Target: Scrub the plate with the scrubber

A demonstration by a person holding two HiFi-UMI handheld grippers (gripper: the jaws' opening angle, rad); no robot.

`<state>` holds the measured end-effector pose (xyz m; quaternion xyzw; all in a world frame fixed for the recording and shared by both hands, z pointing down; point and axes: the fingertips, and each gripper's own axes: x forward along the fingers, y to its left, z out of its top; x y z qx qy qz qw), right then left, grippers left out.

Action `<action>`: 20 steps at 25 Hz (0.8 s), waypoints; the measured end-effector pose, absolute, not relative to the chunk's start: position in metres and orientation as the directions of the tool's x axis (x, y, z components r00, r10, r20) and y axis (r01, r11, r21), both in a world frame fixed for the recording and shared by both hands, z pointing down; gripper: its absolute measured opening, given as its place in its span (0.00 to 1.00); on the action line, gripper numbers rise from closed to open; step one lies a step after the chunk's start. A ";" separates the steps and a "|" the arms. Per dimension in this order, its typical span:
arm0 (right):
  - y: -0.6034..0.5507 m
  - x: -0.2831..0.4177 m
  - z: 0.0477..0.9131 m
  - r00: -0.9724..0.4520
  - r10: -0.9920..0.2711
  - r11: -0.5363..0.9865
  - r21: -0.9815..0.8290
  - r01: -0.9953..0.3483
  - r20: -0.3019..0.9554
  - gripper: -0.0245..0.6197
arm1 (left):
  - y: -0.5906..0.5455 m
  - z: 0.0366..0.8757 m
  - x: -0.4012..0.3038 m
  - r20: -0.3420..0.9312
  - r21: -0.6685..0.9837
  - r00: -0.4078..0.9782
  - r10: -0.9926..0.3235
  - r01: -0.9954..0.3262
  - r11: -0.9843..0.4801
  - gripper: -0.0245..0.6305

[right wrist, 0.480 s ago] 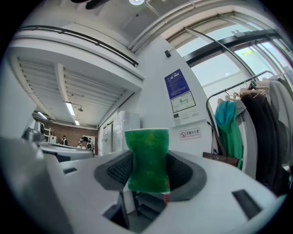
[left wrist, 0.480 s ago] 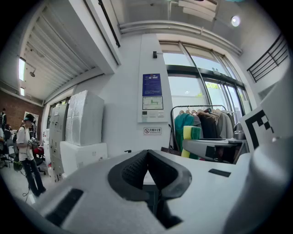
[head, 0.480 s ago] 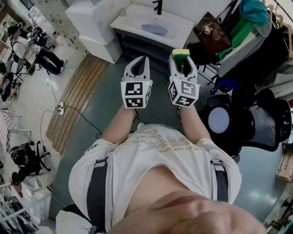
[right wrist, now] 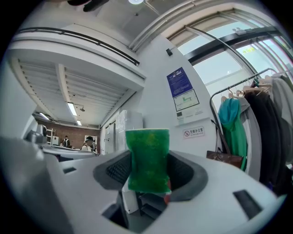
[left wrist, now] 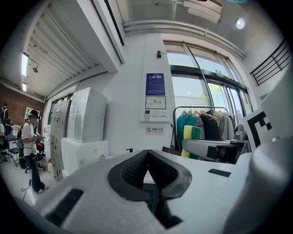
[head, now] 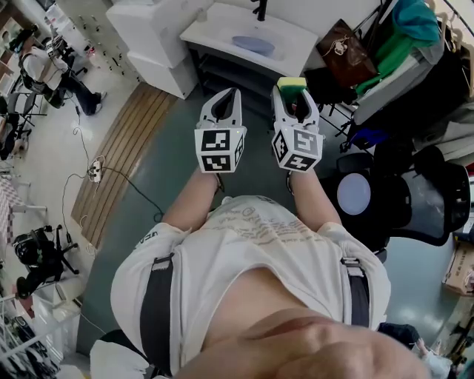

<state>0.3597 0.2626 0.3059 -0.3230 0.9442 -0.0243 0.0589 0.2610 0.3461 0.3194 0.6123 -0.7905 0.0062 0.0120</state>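
Observation:
In the head view I hold both grippers level in front of my chest, pointing toward a white sink counter [head: 215,33]. A bluish plate [head: 253,44] lies on that counter, well ahead of both grippers. My right gripper [head: 293,92] is shut on a yellow and green scrubber [head: 292,83]. In the right gripper view the scrubber's green face [right wrist: 147,157] stands upright between the pads. My left gripper [head: 231,95] is shut with nothing in it, its pads meeting in the left gripper view [left wrist: 147,154]. The scrubber [left wrist: 191,133] also shows at the right of that view.
A black tap [head: 258,9] stands at the back of the counter. White cabinets [head: 152,33] stand to its left. A brown bag [head: 342,52], hanging clothes [head: 400,37], a round stool [head: 354,194] and a black chair [head: 437,200] crowd the right. People [head: 44,74] are at the far left.

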 end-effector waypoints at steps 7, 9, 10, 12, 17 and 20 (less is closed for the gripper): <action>0.274 0.331 0.311 -0.796 -0.600 0.800 -0.065 -0.596 -0.083 0.40 | 0.353 0.325 0.230 0.033 0.039 -0.251 -0.967 -0.967 0.253 0.07; 0.276 0.322 0.311 -0.792 -0.604 0.797 -0.061 -0.601 -0.082 0.40 | 0.353 0.328 0.220 0.038 0.053 -0.245 -0.969 -0.968 0.246 0.07; 0.277 0.318 0.311 -0.789 -0.609 0.793 -0.061 -0.606 -0.082 0.40 | 0.353 0.329 0.215 0.039 0.057 -0.240 -0.970 -0.969 0.242 0.07; 0.277 0.311 0.311 -0.780 -0.620 0.784 -0.066 -0.617 -0.083 0.40 | 0.354 0.330 0.206 0.040 0.060 -0.229 -0.973 -0.971 0.231 0.07; 0.278 0.299 0.319 -0.771 -0.633 0.773 -0.110 -0.624 -0.074 0.40 | 0.353 0.334 0.189 0.039 0.072 -0.206 -0.978 -0.975 0.208 0.07; 0.282 0.292 0.322 -0.770 -0.633 0.774 -0.110 -0.624 -0.081 0.40 | 0.355 0.340 0.180 0.050 0.083 -0.201 -0.978 -0.975 0.205 0.07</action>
